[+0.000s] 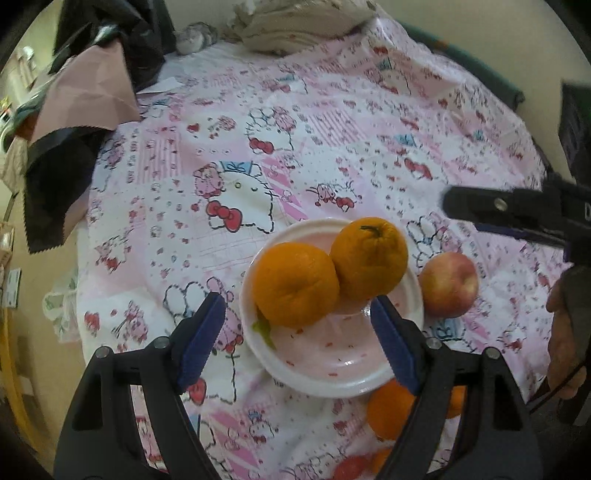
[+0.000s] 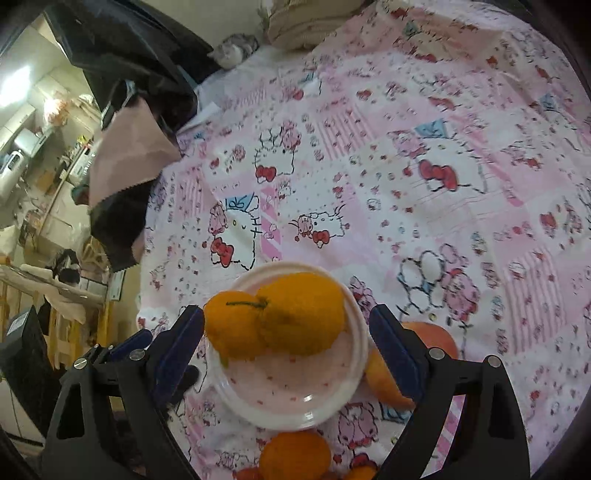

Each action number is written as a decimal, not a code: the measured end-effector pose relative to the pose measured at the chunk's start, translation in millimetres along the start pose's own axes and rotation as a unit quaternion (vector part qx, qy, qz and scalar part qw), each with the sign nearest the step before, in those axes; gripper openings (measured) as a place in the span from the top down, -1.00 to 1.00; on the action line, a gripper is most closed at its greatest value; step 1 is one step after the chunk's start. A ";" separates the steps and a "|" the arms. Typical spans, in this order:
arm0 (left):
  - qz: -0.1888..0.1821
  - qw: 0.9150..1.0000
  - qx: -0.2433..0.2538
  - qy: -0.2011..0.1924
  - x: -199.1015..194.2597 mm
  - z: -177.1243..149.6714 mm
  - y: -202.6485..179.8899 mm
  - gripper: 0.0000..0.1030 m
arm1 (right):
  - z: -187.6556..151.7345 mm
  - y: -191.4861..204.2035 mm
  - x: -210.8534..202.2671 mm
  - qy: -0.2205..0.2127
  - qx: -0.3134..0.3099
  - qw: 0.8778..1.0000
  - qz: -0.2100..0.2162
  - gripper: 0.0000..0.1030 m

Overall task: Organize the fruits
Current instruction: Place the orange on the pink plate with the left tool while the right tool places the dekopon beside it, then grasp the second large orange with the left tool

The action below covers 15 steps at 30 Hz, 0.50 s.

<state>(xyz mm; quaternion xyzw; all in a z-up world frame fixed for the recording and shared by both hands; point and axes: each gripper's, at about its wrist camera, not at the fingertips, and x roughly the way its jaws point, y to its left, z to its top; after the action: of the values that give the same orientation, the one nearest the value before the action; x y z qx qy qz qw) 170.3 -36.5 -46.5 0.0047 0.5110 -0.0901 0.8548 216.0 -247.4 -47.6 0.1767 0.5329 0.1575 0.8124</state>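
A pink-and-white bowl point(image 1: 332, 384) point(image 2: 288, 391) stands on the patterned sheet and holds two oranges point(image 1: 295, 284) point(image 1: 369, 258), touching each other. My left gripper point(image 1: 295, 301) hangs open above the bowl with nothing between its blue pads. My right gripper point(image 2: 286, 312) is open too, above the same bowl and the oranges point(image 2: 231, 332) point(image 2: 303, 314); one finger point(image 1: 498, 205) reaches in from the right in the left wrist view. A red-yellow apple point(image 1: 448, 284) point(image 2: 432, 336) lies just right of the bowl. More oranges point(image 1: 388, 410) point(image 2: 295, 458) lie on the sheet on the near side.
Dark and pink cloths point(image 1: 74, 122) point(image 2: 129, 147) hang over the bed's left edge. Folded beige fabric point(image 1: 295, 29) and a grey soft toy point(image 2: 234, 51) sit at the far end. A person's hand point(image 1: 565, 332) holds the right gripper. Beyond the left edge is a cluttered room.
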 end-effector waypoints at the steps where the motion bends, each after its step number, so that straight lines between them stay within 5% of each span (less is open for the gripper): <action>1: -0.001 1.000 -0.005 -0.003 -5.0 -2.5 1.0 -0.52 | -4.7 -3.2 -7.8 -0.003 0.002 1.000 0.000 -0.81; 6: -0.011 1.000 -0.016 -0.018 -28.4 -20.1 0.9 -0.53 | -30.9 -25.7 -36.4 -0.004 0.026 1.000 -0.006 -0.81; 11: -0.012 0.999 -0.043 -0.021 -40.0 -41.6 -0.6 -0.86 | -55.4 -49.7 -50.1 -0.002 0.082 0.997 0.003 -0.81; 15: -0.013 0.999 -0.053 -0.004 -39.7 -62.2 -8.5 -0.87 | -76.6 -59.2 -59.7 0.004 0.094 0.996 0.009 -0.81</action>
<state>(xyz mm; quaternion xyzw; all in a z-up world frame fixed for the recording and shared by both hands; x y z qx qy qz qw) 96.4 -32.7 -40.8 -0.0473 0.5116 -0.0739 0.8547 126.5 -317.3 -54.5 0.2566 0.5471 0.1148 0.7885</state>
